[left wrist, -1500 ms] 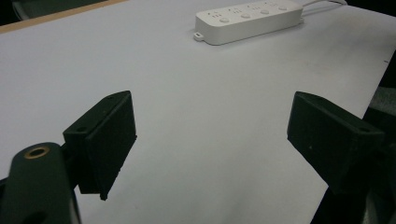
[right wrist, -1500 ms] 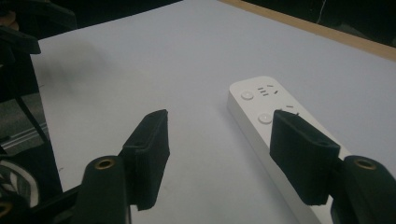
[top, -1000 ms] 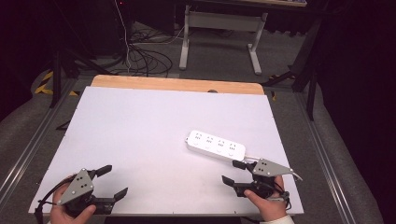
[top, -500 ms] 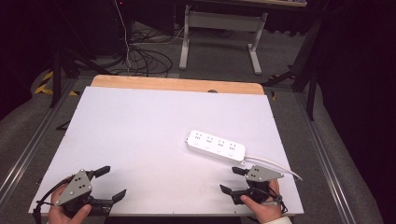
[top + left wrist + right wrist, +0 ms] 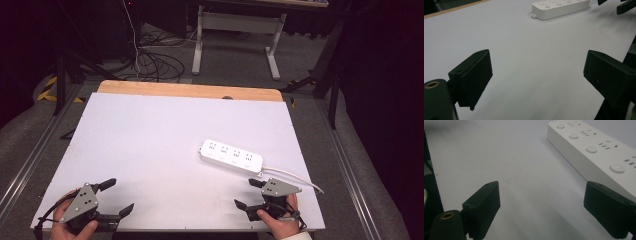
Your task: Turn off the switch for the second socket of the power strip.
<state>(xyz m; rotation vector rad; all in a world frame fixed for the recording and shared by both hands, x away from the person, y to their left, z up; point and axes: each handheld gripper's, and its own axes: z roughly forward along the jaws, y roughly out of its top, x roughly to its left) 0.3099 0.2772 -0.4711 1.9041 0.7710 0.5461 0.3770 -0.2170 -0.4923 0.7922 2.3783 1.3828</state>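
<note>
My left gripper (image 5: 115,197) sits at the lower left of the high view, jaws apart on nothing. My right gripper (image 5: 252,192) sits at the lower right, jaws also spread and empty. The white power strip (image 5: 231,156) lies right of centre on the white table (image 5: 150,135), just beyond my right jaws. Its cord (image 5: 295,176) runs beside my right hand (image 5: 278,224); I judge a careless reach could snag it and drag the strip. I see 0 containers here.
</note>
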